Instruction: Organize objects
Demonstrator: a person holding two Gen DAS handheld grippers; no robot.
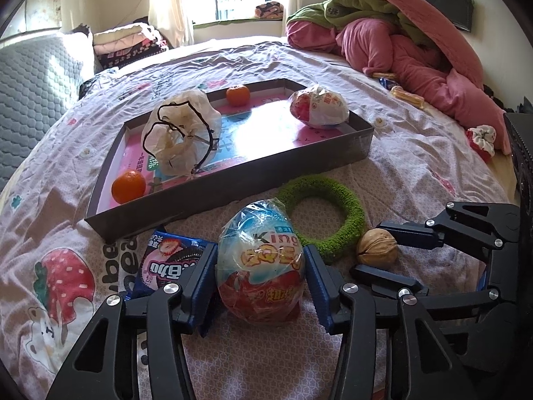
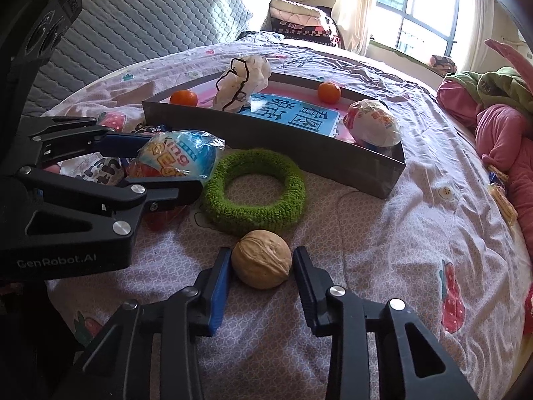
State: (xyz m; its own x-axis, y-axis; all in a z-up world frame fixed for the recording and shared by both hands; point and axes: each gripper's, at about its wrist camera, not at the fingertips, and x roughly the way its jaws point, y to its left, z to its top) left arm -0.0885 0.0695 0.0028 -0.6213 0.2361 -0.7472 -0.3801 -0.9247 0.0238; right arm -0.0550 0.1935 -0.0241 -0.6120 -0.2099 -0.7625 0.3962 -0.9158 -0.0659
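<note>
Your left gripper (image 1: 260, 276) is spread around the wrapped toy egg (image 1: 261, 263), one pad on each flank; the pads look very near or just touching the film, and you cannot tell that they are pressing yet. The egg lies on the bed (image 1: 416, 153) at 6 o'clock in the left wrist view, just short of the cardboard tray (image 1: 230, 190). Expect it to be light, with a hard shell under loose, crinkly plastic, so the wrap may slide; close on the widest belly, not on the twisted film at the far tip.

Your right gripper (image 2: 261, 266) is also spread, straddling the walnut (image 2: 261, 258), which sits at 6 o'clock in its own view, just beside the green knitted ring (image 2: 255, 193). The walnut is stiff, round and likely to roll or pop out; pinch across its middle.

The tray wall stands at 12 o'clock of both grippers, so lift clear of it before going over. Inside, open floor shows in the middle between the white pouch (image 1: 181, 133), the two oranges (image 1: 128, 186) and the second egg (image 1: 318, 106). The cookie packet (image 1: 166, 263) lies touching or just under your left-side pad.
</note>
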